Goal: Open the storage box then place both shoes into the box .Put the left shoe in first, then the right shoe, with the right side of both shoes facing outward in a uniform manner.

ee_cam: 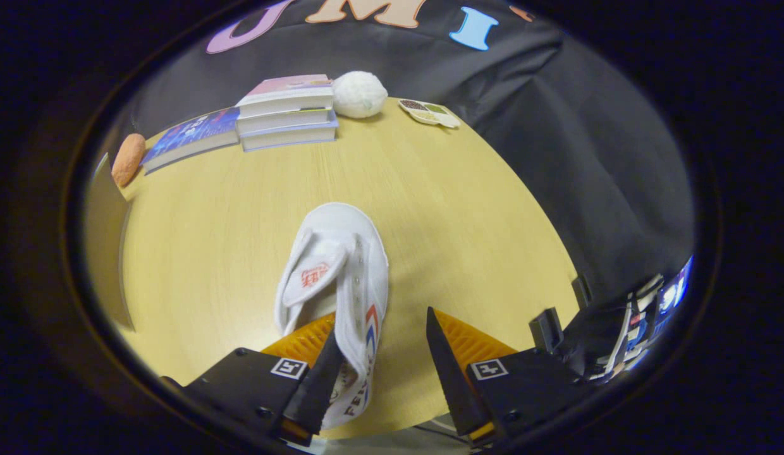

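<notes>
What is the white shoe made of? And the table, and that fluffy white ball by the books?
The white shoe, between the open gripper fingers, looks like matte woven canvas: soft folds, stitched edge, metal-looking eyelets. The table looks like pale wood or wood-look laminate, with faint grain lines and a smooth, slightly shiny top. The white ball beside the books looks fuzzy, maybe plush or wool; too small to tell.

White canvas shoe (338,278) lies on the wooden table (tongue flopped out), heel between the fingers.

White shoe (341,278) on table (442,208), claw (382,354) fingers spread astride its heel
</notes>
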A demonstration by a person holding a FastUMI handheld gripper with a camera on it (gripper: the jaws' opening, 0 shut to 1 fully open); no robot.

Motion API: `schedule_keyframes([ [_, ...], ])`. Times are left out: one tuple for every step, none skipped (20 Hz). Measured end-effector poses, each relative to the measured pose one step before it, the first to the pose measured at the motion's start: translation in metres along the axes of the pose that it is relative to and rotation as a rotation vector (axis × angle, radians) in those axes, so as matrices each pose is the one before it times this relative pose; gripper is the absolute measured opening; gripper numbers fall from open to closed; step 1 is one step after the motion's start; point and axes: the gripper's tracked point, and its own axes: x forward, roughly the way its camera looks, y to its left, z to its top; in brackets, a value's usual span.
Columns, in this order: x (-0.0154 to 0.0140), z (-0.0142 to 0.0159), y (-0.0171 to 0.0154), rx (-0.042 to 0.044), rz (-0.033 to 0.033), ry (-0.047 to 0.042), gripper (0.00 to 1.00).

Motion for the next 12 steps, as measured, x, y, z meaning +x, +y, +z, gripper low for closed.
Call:
schedule_keyframes([
  [0.00675, 0.00466, -0.00164, 0.00278, 0.00325, -0.00399, 0.76],
  [0.00579, 0.00268, 0.00106, 0.00143, 0.00811, -0.00067, 0.75],
  [0.00603, 0.00080, 0.00021, 0.00020, 0.01148, 0.00149, 0.74],
  [0.00235, 0.00020, 0.00470, 0.00154, 0.02701, 0.00683, 0.73],
  [0.00346, 0.00085, 0.00400, 0.00132, 0.01309, -0.00254, 0.72],
  [-0.00126, 0.00091, 0.00114, -0.00319, -0.00281, -0.00361, 0.71],
  [0.00050, -0.00108, -0.00053, 0.00080, -0.00674, -0.00619, 0.70],
  [-0.00037, -0.00052, 0.00035, -0.00788, -0.00333, -0.00022, 0.69],
  [0.00027, -0.00024, 0.00307, -0.00609, 0.01025, -0.00200, 0.69],
  [0.00130, 0.00055, 0.00292, -0.00718, 0.00322, 0.00854, 0.67],
  [0.00078, -0.00026, -0.00096, -0.00275, 0.00359, -0.00018, 0.64],
  [-0.00099, -0.00027, 0.00014, -0.00455, 0.00435, 0.00114, 0.62],
])
